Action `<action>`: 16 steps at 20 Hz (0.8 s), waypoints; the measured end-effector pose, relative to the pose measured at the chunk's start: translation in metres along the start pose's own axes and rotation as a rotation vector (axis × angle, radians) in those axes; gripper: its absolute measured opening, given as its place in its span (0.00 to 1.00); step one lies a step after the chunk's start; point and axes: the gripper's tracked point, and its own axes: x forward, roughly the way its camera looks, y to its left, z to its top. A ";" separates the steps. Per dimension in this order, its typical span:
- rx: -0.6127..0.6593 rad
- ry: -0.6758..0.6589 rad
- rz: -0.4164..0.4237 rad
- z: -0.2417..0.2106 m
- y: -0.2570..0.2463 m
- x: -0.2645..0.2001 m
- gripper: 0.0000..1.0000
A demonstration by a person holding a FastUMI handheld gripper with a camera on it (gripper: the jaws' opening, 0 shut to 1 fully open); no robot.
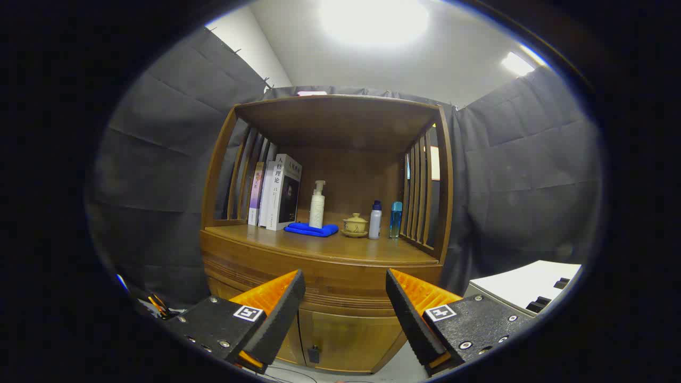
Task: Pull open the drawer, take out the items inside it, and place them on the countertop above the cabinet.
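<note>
Wooden cabinet (324,250) dead ahead of the gripper (346,308), standing against the dark cloth wall, with an open shelf bay above and closed fronts below. Countertop (362,250) running wide across the cabinet, its bare front part lying above and beyond the fingertips. Below that top, a ribbed horizontal band (340,295) spanning the cabinet's width, straight ahead between the two fingers and probably the drawer front; long axis side to side, so the pull should come straight back toward the gripper. No handle or knob visible on that band, so where to grip cannot be told. Under it, lower doors (348,335) with a small dark latch (315,354) near the bottom. Drawer closed; contents hidden. On the countertop, toward the back: books (276,194) upright on the left, a folded blue cloth (311,229) with a white pump bottle (317,205) behind or on it, a small lidded cup (355,225), a white bottle (375,219) and a blue bottle (396,219) on the right. Gripper fingers spread wide apart, holding nothing, apparently apart from the band. White keyboard-like thing (526,290) low on the right.
</note>
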 end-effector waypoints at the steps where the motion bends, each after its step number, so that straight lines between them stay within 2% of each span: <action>1: 0.005 0.000 -0.002 -0.001 0.000 0.000 0.95; 16: 0.048 0.006 -0.052 -0.003 -0.016 -0.002 0.95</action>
